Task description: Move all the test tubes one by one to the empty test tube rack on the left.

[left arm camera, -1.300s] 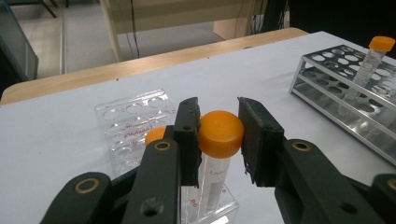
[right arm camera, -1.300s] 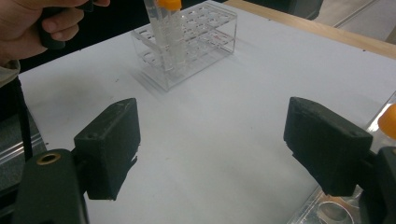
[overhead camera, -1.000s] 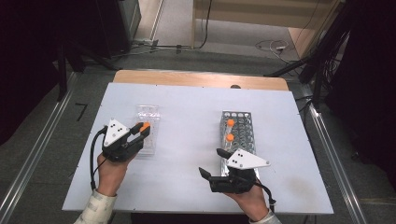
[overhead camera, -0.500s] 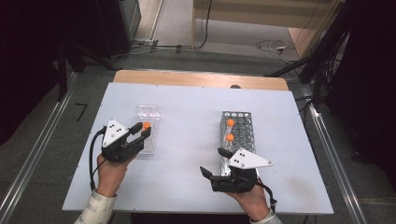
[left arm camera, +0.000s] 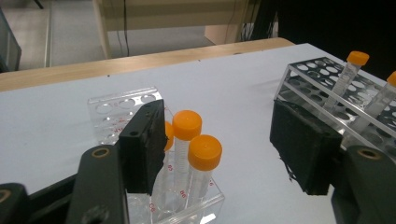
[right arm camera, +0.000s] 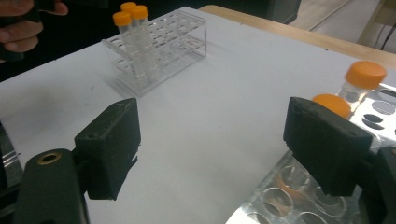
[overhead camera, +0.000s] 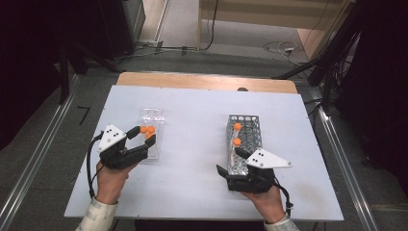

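High view: left gripper point(overhead camera: 143, 138) at lower left, jaws just opened, apart w/ three orange-capped clear plastic tubes point(overhead camera: 147, 130) between them, pads not pressing. Tubes stand in the clear acrylic rack point(overhead camera: 153, 115). Right gripper point(overhead camera: 232, 161) lower right, jaws apart, empty, at near end of the metal perforated rack point(overhead camera: 246, 126).

Left gripper view: tubes point(left arm camera: 196, 149) centre, beside the left pad.

Right gripper view: clear rack point(right arm camera: 180, 35) upper left; metal rack point(right arm camera: 289, 196) lower right.
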{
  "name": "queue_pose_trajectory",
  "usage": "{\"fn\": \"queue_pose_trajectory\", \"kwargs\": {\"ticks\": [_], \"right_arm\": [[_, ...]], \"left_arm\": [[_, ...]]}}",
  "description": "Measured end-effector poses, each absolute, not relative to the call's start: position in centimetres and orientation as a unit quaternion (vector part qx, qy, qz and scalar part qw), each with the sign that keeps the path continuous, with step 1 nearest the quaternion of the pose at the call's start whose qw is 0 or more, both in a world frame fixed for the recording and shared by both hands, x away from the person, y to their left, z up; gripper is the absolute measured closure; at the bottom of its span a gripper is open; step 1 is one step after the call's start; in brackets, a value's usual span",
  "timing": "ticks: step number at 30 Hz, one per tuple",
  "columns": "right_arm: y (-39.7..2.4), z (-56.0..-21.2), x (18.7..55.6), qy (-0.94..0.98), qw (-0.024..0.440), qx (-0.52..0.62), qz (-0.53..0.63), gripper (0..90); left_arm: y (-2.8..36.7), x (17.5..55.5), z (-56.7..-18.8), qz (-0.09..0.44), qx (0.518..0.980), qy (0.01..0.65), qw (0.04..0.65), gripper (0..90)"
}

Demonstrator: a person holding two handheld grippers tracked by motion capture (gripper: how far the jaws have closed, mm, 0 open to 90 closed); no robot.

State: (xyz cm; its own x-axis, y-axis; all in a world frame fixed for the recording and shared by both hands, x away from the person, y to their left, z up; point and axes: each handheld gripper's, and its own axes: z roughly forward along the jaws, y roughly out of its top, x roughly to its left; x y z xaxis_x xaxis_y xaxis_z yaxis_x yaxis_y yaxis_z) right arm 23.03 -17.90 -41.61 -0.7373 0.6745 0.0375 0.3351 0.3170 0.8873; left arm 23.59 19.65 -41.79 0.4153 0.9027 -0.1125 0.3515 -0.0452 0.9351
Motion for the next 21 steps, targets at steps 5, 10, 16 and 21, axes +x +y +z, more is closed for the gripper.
{"fn": "queue_pose_trajectory", "kwargs": {"ticks": [5,10,16,21], "right_arm": [[-19.1,-41.7,24.0,0.785,0.178,0.335,0.49,17.9],[-20.0,-41.9,25.4,0.781,0.188,0.347,0.484,20.3],[-21.4,-42.3,27.5,0.794,0.183,0.328,0.478,26.9],[-22.2,-43.0,29.1,0.815,0.163,0.303,0.467,30.9]], "left_arm": [[19.8,23.4,-41.7,0.274,0.667,0.469,0.51,34.5],[19.8,23.3,-41.6,0.28,0.665,0.469,0.509,31.5],[20.0,23.3,-41.6,0.284,0.66,0.476,0.507,24.3],[20.0,23.3,-41.6,0.283,0.659,0.477,0.508,24.2]]}}
